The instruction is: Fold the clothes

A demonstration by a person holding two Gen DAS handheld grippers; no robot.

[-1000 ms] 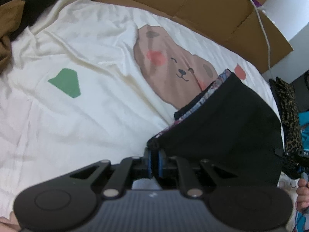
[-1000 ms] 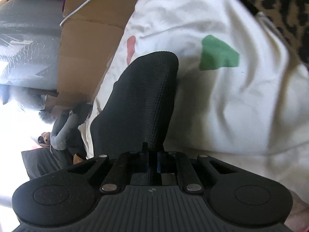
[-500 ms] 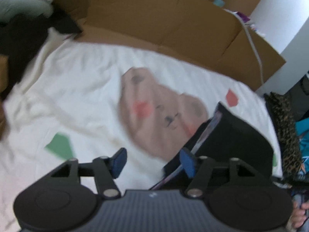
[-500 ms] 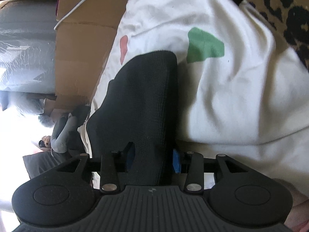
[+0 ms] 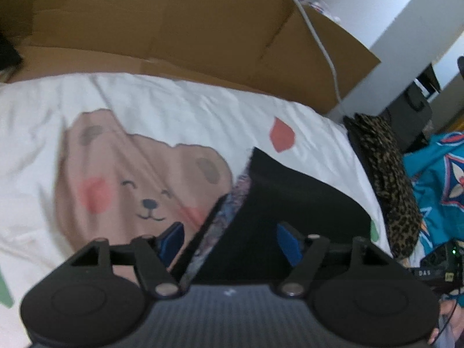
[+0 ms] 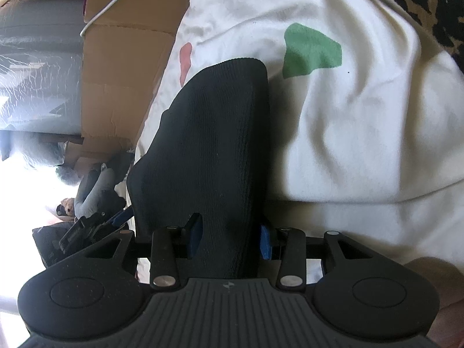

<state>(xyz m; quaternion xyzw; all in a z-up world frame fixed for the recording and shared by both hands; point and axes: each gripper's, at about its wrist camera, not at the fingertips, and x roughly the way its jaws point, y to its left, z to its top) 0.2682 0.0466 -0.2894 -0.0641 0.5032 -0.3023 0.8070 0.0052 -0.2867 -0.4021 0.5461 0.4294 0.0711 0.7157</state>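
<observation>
A folded black garment (image 5: 293, 200) with a patterned inner edge lies on a white bedsheet (image 5: 179, 110) printed with a brown bear. My left gripper (image 5: 230, 239) is open, its blue pads spread on either side of the garment's near corner. In the right wrist view the same black garment (image 6: 214, 145) lies on the sheet (image 6: 362, 133). My right gripper (image 6: 229, 239) is open, its pads apart around the garment's near end, not pinching it.
Flattened cardboard (image 5: 174, 29) and a white cable (image 5: 319, 43) stand behind the bed. A leopard-print cloth (image 5: 385, 185) and a teal garment (image 5: 438, 174) lie at the right. Cardboard (image 6: 121, 72) and a plastic-wrapped grey object (image 6: 37, 72) lie to the left in the right wrist view.
Both grippers were shut on the black garment one second ago and have opened, letting it go. The left gripper has drawn back and tilted up; the garment now rests folded on the sheet.
</observation>
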